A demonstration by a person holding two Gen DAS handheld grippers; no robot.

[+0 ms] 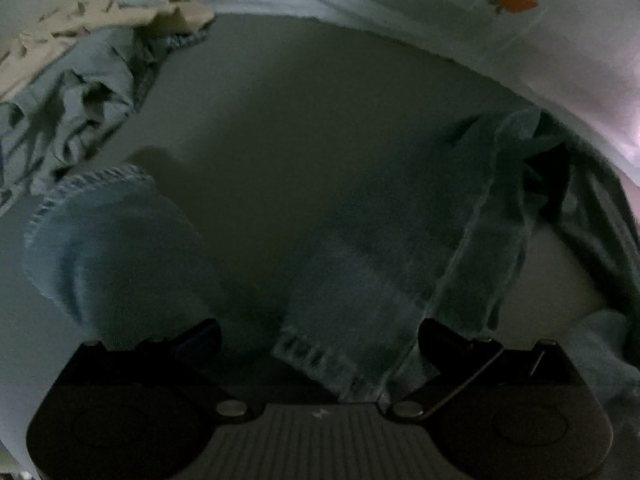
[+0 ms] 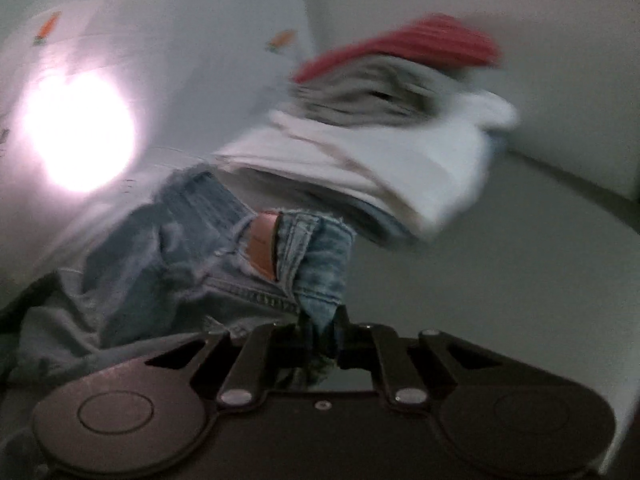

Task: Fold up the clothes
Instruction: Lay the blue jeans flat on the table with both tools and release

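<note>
The jeans point(image 2: 208, 248) hung between my hands over the grey tabletop point(image 2: 500, 280). My right fingers point(image 2: 320, 324) were pinched shut on a waistband corner beside the tan patch point(image 2: 262, 246), whose lettering was too blurred to read. My left fingers point(image 1: 320, 332) stood wide, a hem point(image 1: 320, 360) lying between them; whether it was held I couldn't tell. I judged the fold needed both ends taut and level, kept clear of the folded stack point(image 2: 380, 140) behind.
</note>
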